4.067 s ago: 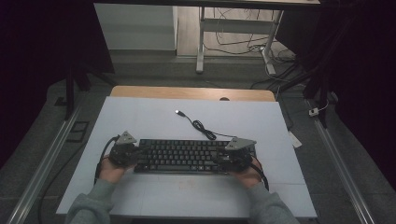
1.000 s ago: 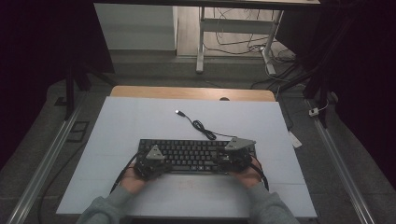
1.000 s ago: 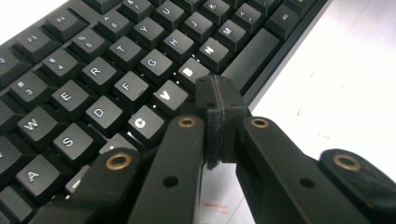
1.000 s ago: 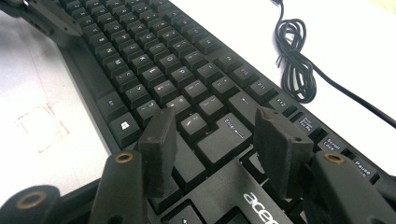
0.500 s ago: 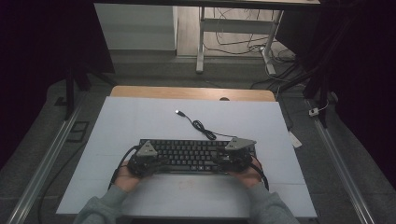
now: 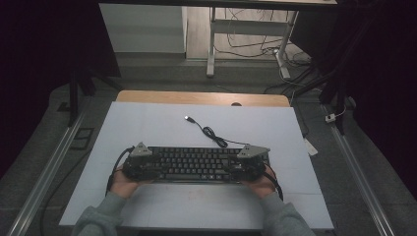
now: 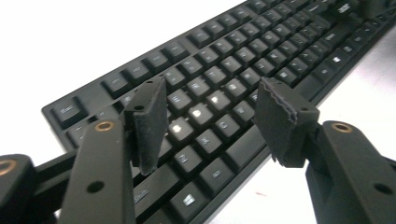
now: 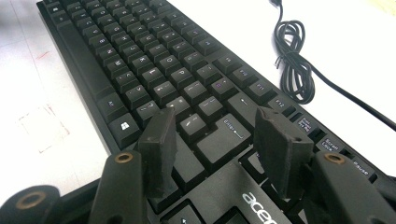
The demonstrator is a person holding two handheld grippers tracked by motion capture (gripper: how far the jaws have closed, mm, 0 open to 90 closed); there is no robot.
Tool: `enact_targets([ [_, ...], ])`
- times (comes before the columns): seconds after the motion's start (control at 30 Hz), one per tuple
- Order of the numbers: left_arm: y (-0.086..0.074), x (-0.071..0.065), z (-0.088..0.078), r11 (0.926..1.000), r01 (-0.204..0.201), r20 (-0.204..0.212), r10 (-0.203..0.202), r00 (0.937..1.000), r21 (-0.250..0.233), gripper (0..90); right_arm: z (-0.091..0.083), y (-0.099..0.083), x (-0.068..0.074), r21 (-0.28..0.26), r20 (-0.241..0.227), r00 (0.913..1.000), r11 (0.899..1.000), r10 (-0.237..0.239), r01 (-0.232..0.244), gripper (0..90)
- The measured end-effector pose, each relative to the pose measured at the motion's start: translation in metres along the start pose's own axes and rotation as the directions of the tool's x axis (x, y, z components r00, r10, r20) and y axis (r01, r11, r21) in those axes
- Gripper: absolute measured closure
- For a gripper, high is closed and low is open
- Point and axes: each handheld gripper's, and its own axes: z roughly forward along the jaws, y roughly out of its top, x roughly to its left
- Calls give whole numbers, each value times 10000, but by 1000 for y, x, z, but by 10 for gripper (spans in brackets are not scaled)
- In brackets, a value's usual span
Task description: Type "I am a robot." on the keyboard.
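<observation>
this looks like a lab or test room set up for recording. a pale work table (image 6: 147, 123) stands on grey carpet (image 6: 44, 162) between 2 metal rails (image 6: 44, 177), with dark curtains (image 6: 39, 44) at both sides. behind it, loose cables (image 6: 255, 49) trail across the floor by a desk frame (image 6: 212, 39).

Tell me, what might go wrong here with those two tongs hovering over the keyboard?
Three things, possibly. The left tongs have just been opening with nothing between them, so wide pads coming down on the keyboard could press several keys at once. The right tongs hang open right over the Enter key and might bump it. The coiled cable lies loose behind the keyboard, so shifting the keyboard could drag or snag it.
</observation>
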Motion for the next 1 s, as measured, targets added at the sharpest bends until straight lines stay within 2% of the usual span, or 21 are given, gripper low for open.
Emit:
enact_targets([
  [0.17, -2, 6, -1, 9999, 146, -179, -145, 9997, 65, 408, 0, 0, 0, 18, 3, 10000, 10000, 5, -5, 496],
  [0.6, -2, 8, 0, 9998, 140, -333, -137, 9994, 102, 402, 0, 0, 0, 18, 11, 10000, 10000, 6, -6, 496],
  [1.0, 5, 8, 10, 9999, 70, -539, -64, 9985, 114, 421, 2, 0, 1, 31, -23, 10000, 10000, -2, 2, 496],
])
